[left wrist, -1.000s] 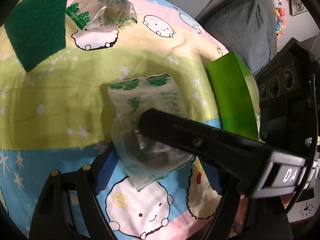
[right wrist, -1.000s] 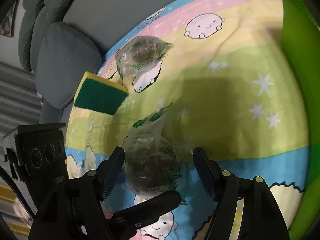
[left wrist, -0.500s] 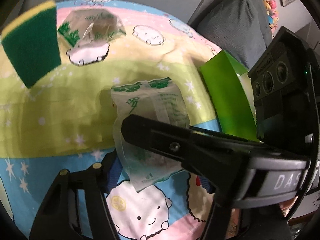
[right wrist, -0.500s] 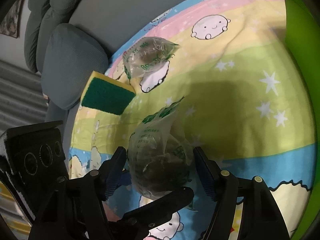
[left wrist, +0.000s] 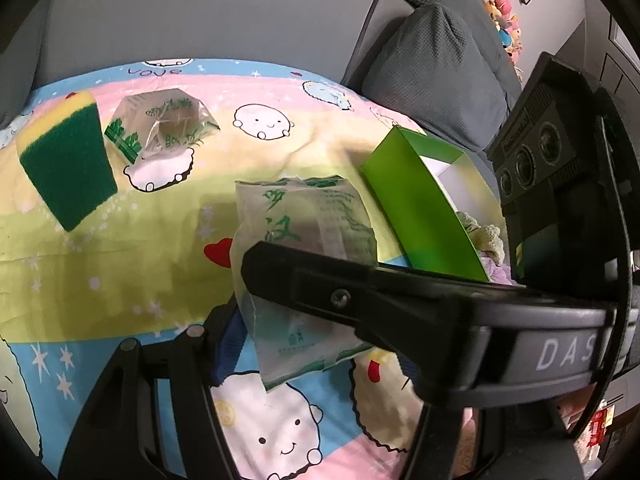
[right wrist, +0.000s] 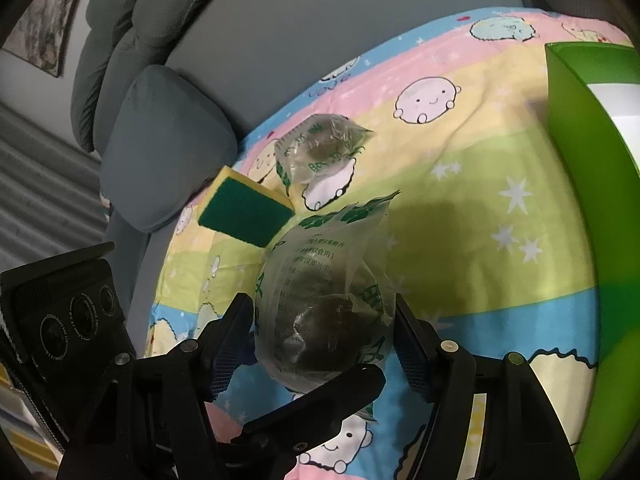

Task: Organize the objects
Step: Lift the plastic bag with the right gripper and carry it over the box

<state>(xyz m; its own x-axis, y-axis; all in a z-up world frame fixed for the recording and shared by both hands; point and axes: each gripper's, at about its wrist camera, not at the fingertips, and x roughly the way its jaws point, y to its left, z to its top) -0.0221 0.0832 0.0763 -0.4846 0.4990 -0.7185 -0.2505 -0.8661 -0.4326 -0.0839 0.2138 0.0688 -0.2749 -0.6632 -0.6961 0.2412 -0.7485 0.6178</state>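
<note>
Packet (right wrist: pixel 320 312), a clear plastic pouch with green print and a dark lump inside, is sitting between my right gripper's (right wrist: pixel 324 344) two pads, which are pressing on its sides and pinching it above the cartoon-print cloth (right wrist: pixel 460 248). I am seeing my left gripper (left wrist: pixel 304 344) straddling the same packet (left wrist: pixel 304 240); its right finger is hidden behind my other gripper's finger crossing in front, so I cannot tell whether those pads are gripping. Beyond it, a second packet (left wrist: pixel 164 128) is lying on the cloth beside a green-and-yellow sponge (left wrist: pixel 66 160). An open green box (left wrist: pixel 416 200) is standing on the right, with grey cushions (left wrist: pixel 432 68) behind.
</note>
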